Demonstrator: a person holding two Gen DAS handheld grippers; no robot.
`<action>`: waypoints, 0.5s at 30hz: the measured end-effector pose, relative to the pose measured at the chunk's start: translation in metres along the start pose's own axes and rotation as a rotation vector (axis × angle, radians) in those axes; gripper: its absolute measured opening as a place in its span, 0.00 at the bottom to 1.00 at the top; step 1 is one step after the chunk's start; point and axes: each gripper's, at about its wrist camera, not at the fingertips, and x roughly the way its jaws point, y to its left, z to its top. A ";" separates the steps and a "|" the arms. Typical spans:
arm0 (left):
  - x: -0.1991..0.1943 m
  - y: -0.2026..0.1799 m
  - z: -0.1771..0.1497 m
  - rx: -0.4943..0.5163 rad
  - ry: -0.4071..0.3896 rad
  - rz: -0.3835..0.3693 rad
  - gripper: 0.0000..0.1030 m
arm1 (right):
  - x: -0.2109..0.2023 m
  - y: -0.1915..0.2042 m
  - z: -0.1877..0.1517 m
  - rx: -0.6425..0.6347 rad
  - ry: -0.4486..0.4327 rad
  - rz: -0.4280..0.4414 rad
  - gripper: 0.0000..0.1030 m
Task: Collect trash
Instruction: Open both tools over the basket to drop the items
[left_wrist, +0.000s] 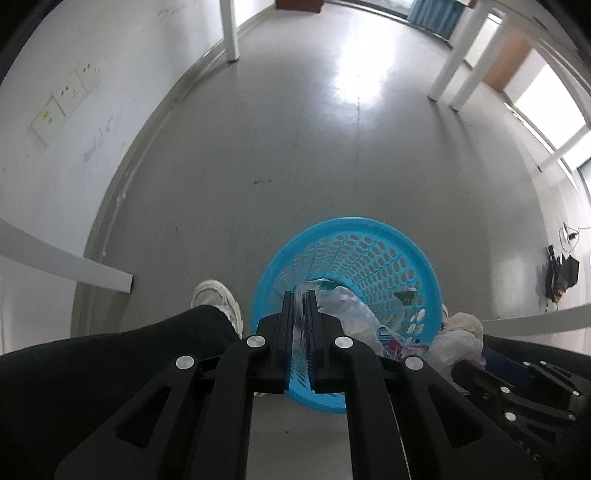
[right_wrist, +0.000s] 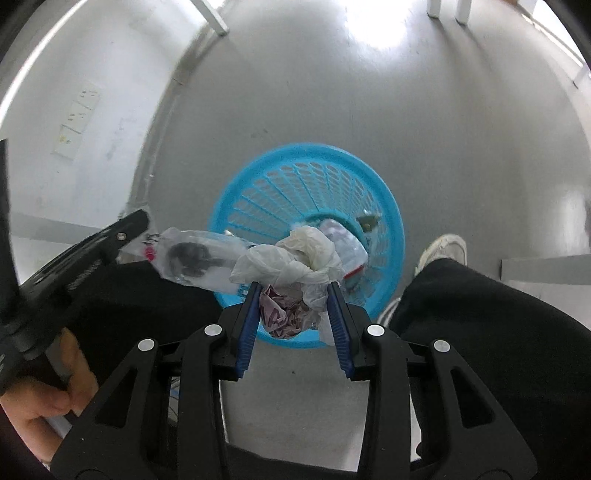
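A blue perforated waste basket (left_wrist: 369, 254) stands on the grey floor; it also shows in the right wrist view (right_wrist: 295, 184). My left gripper (left_wrist: 299, 295) is shut on a clear plastic bag (right_wrist: 195, 258) with something dark inside and holds it over the basket's near rim. My right gripper (right_wrist: 293, 291) is shut on a crumpled wad of white and pink plastic trash (right_wrist: 295, 266) above the basket's near edge. Some trash lies at the basket's bottom (right_wrist: 343, 236).
The person's legs in black trousers and white shoes (left_wrist: 218, 299) (right_wrist: 443, 251) stand either side of the basket. White table legs (left_wrist: 231, 33) (left_wrist: 454, 55) stand farther off. A white wall (left_wrist: 55, 110) runs along the left.
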 end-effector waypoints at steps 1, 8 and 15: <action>0.003 0.001 0.000 -0.008 0.007 0.004 0.05 | 0.006 -0.002 0.003 0.009 0.013 0.002 0.33; 0.010 0.000 0.000 -0.006 0.017 0.047 0.06 | 0.019 -0.009 0.009 0.059 0.026 0.023 0.35; 0.004 0.007 0.005 -0.056 -0.012 0.015 0.50 | 0.018 -0.015 0.008 0.080 0.011 0.026 0.57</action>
